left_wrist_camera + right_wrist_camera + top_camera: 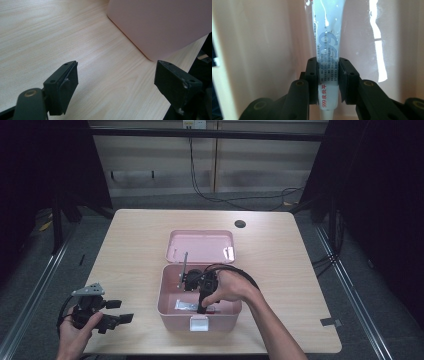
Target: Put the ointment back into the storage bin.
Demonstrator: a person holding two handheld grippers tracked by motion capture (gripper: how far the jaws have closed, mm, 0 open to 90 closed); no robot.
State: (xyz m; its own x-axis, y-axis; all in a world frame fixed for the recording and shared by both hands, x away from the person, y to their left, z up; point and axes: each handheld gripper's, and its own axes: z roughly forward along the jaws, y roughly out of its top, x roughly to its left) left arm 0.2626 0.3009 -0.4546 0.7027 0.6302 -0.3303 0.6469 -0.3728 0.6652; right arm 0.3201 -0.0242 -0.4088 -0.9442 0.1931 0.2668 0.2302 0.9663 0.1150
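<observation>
The right gripper [201, 309] reaches down inside the pink box [167, 307], its jaws closed on a white tube [328, 50]. The left gripper [117, 312] waits beside the box above the table [135, 245], jaws open and empty.

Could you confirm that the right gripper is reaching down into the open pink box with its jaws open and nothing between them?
Not quite. The right gripper is indeed down inside the open pink box, but its jaws are shut on a white ointment tube, not open and bare. The right gripper view shows the pads pressing the tube from both sides.
</observation>
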